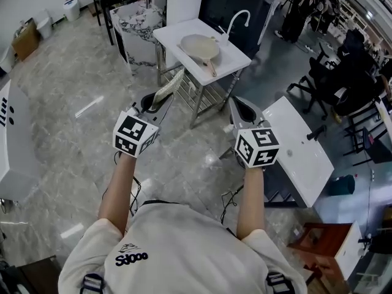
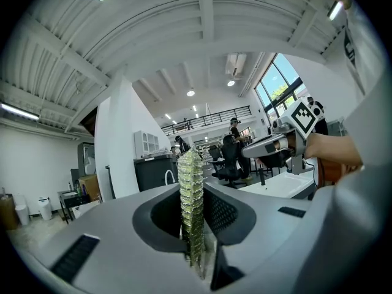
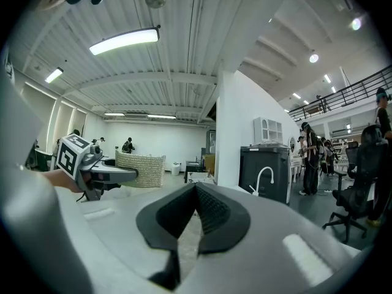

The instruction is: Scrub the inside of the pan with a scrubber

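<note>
Head view: the pan (image 1: 198, 46) lies flat on the white counter (image 1: 234, 60), with its handle pointing toward the person. A white faucet (image 1: 236, 21) stands at the far edge of the counter, just beyond the pan. The counter stands on metal legs on a glossy stone floor (image 1: 73, 97).

Position of the operator: the person stands well short of the counter, on its near side, with both arms extended toward it. Neither tool touches the counter or the pan.

Left hand-held gripper (image 1: 159, 105): held near the left corner of the counter, below its top. The left gripper view shows the jaws closed firmly on the scrubber (image 1: 171, 86), a yellow-green mesh pad gripped edge-on between the ribbed pads. The pad stands upright and projects beyond the jaw tips. In the head view the free end of the scrubber reaches toward the legs of the counter.

Right hand-held gripper (image 1: 239, 105): held near the right side of the counter, also below its top. The right gripper view shows the jaws brought together, with the ribbed pads meeting at the tips. No object sits between them.

The two tools are level with each other and apart.
</note>
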The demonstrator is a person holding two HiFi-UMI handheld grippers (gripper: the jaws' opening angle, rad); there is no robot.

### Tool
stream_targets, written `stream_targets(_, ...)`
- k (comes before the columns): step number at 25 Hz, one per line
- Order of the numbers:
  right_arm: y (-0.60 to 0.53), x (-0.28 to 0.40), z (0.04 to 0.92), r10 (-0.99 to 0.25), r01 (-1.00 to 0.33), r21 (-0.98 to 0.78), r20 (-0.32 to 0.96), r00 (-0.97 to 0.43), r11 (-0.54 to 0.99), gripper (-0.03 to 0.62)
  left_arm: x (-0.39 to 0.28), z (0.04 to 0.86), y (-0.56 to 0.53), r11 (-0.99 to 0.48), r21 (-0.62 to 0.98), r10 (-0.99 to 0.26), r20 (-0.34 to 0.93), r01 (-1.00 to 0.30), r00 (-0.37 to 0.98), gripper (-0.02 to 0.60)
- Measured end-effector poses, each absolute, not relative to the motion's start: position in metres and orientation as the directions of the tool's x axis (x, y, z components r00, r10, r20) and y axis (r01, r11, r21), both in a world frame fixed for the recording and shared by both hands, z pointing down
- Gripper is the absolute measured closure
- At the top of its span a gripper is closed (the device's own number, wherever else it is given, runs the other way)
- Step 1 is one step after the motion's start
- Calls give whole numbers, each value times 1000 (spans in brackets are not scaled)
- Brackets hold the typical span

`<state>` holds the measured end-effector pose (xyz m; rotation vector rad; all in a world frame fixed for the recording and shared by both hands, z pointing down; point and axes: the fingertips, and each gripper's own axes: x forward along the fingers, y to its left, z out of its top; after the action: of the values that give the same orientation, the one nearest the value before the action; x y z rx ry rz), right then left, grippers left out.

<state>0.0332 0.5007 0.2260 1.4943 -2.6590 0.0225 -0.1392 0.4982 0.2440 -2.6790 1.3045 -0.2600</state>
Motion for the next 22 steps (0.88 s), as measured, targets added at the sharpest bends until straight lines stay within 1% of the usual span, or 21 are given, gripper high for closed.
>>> stream_targets(9,493,61,227,-840,-843,20,91,-534,538,585,-113,246,499,-583,-211,-811,97,-785,576,517)
stream_targets(22,456,73,243,-833,-837,11,102,-544,548,585,-105,260,463,-578,-206,-816,111,-790,567,517)
